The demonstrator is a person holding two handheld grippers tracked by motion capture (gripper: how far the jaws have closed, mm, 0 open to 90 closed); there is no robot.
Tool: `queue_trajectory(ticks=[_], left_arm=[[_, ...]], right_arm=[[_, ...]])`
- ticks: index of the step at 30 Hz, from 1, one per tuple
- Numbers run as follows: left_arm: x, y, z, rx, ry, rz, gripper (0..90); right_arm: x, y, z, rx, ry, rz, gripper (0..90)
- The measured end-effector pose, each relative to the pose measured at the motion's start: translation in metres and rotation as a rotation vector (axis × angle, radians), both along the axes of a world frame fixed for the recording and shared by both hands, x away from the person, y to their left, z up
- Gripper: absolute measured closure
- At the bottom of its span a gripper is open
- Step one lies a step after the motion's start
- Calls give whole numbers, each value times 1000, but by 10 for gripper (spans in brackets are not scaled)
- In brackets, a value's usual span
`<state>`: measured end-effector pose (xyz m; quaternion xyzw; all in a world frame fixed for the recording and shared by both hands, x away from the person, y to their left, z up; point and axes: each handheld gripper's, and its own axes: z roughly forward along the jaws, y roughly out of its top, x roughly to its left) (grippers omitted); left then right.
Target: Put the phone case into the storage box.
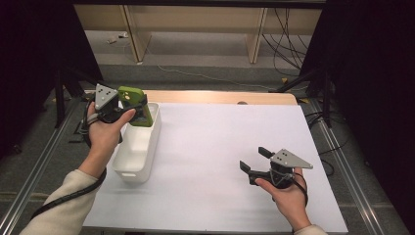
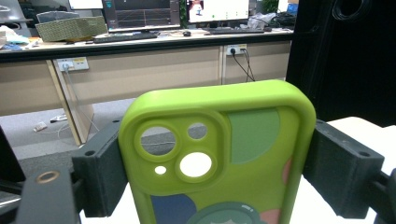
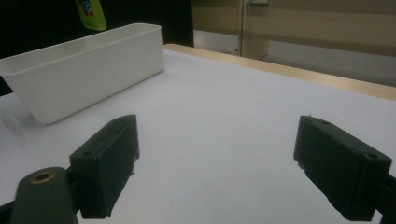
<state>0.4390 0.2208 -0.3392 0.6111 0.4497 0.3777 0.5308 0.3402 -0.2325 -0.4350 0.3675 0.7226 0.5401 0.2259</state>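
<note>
Two pads of left gripper clamped on green phone case, held above white bin. Camera cutouts, coloured patches plain in left gripper view. Right gripper gaped wide, empty, over white table.

- High view: white table sheet evenly lit from above, soft faint shadows, no glare; left and right edges fall to near black.
- Left gripper view: green phone case sharp and bright; background desks slightly soft, monitors blown out.
- Right gripper view: dimmer, near black pads soft, white bin fairly sharp, top-left dark.
</note>
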Motion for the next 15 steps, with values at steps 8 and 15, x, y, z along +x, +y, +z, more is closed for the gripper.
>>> queue_trajectory(ticks=[8,15], left_arm=[[4,0,-1,-5,-5,3,159],[8,1,-2,0,0,13,160]], right_arm=[[0,0,0,4,1,-2,153],[0,0,0,5,0,-2,153]])
